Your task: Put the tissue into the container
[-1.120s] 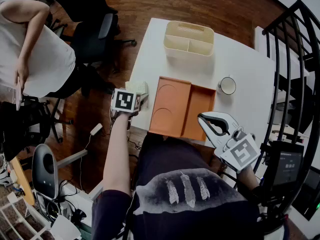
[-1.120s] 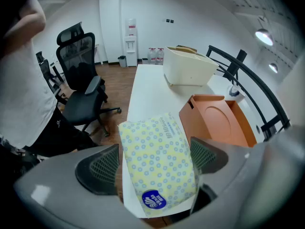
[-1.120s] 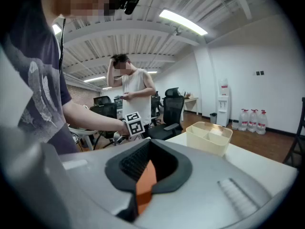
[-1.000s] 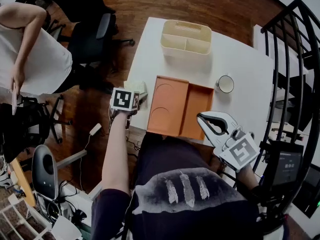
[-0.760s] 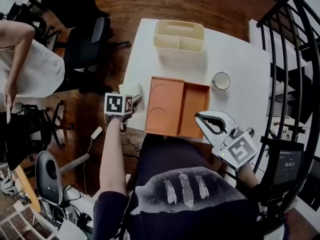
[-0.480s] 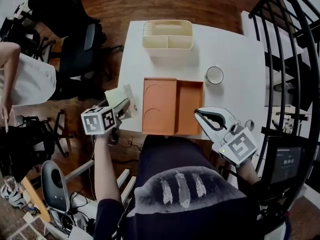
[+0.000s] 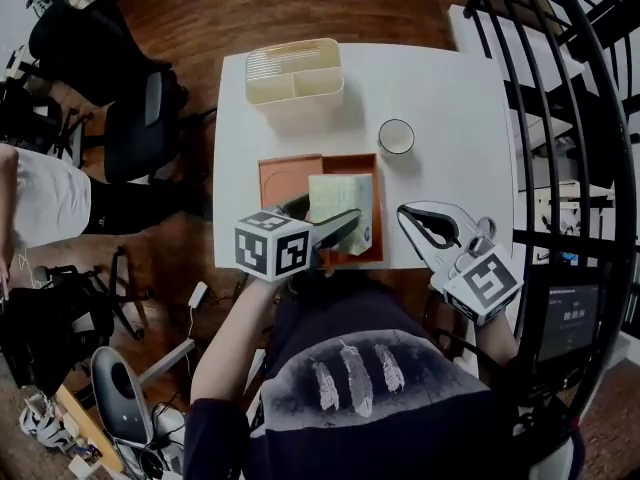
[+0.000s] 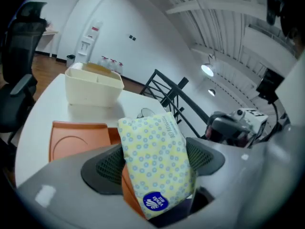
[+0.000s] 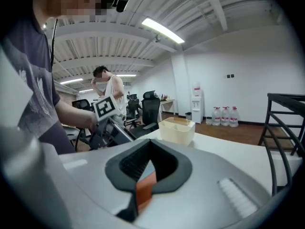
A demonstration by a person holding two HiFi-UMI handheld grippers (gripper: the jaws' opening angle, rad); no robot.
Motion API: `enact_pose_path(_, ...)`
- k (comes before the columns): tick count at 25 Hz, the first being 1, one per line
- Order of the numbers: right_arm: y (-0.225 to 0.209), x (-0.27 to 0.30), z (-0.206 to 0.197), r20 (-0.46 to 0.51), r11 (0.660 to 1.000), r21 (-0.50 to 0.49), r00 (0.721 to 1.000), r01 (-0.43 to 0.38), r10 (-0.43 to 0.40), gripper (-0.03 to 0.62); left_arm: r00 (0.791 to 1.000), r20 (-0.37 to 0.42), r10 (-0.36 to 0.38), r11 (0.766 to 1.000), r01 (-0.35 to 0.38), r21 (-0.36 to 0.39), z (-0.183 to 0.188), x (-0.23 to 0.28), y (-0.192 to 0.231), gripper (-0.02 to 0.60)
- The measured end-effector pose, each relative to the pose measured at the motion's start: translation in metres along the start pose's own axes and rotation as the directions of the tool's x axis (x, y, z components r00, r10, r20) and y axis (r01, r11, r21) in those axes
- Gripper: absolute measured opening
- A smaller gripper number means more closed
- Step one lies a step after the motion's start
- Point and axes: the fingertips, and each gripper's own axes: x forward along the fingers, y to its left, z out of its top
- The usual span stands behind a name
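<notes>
A yellow flower-print tissue pack stands upright between the pads of my left gripper, which is shut on it. In the head view the tissue pack hangs over the right half of the orange tray, held by the left gripper from the near side. The cream two-compartment container stands at the table's far edge, beyond the tray, and shows as the cream container ahead of the left jaws. My right gripper hovers at the tray's right front corner, shut and empty, its jaw tips meeting.
A small round cup sits right of the tray on the white table. A black metal railing runs along the right. Office chairs and a person are at the left, off the table.
The left gripper has lifted the tissue pack from the table's left edge and swung it right, over the orange tray. The right gripper has stayed near the tray's front right corner.
</notes>
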Motion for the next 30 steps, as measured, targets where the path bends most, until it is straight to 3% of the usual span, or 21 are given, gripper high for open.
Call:
enact_pose_path(8,-0.021,-0.042,-0.022,-0.034,0.995,0.063,0.997,0.072,-0.07,0.002,0.981,-0.128,0.146,0.988,-0.138,0.067,-0.021,0.075,0.026,0.42)
enact_pose_path(11,-0.026,-0.052,-0.029,-0.033,0.995,0.064,0.997,0.076,-0.074,0.002,0.977,-0.135,0.166,0.986,-0.162,0.035,-0.03,0.09,0.03,0.433)
enact_pose_path(14,-0.024,-0.055,-0.032,-0.02,0.997,0.038,0.998,0.064,-0.063,0.002,0.984,-0.086,0.154,0.988,-0.156,-0.017,-0.027,0.092,0.026,0.431)
enact_pose_path(18,-0.027,-0.054,-0.027,-0.01,0.998,0.034,0.998,0.057,-0.056,0.002,0.991,-0.024,0.128,0.992,-0.128,0.002,-0.008,0.081,0.017,0.431)
enact_pose_path(20,-0.029,-0.053,-0.023,-0.003,0.998,0.038,0.999,0.054,-0.054,0.002,0.996,0.051,0.076,0.997,-0.077,0.016,0.007,0.059,0.001,0.43)
enact_pose_path(22,-0.032,-0.052,-0.017,0.014,0.998,0.05,0.999,0.045,-0.045,0.002,0.987,0.157,-0.019,0.999,0.011,0.051,0.028,0.026,-0.025,0.424)
enact_pose_path(24,-0.035,-0.053,-0.011,0.038,0.998,0.064,0.999,0.03,-0.033,0.002,0.963,0.245,-0.113,0.987,0.082,0.136,0.048,-0.013,-0.053,0.392)
enact_pose_path(25,-0.035,-0.053,-0.008,0.055,0.997,0.071,0.998,0.018,-0.022,0.002,0.951,0.273,-0.145,0.977,0.094,0.194,0.055,-0.033,-0.065,0.346)
enact_pose_path(27,-0.033,-0.052,-0.001,0.088,0.996,0.087,0.996,-0.012,0.005,0.002,0.936,0.304,-0.176,0.946,0.076,0.316,0.064,-0.068,-0.08,0.174)
enact_pose_path(28,-0.031,-0.05,0.002,0.1,0.995,0.096,0.995,-0.03,0.02,0.002,0.933,0.308,-0.185,0.93,0.065,0.362,0.065,-0.082,-0.084,0.038)
enact_pose_path(30,-0.025,-0.047,0.005,0.121,0.989,0.127,0.991,-0.075,0.06,0.002,0.935,0.288,-0.206,0.91,0.075,0.407,0.061,-0.1,-0.087,0.012)
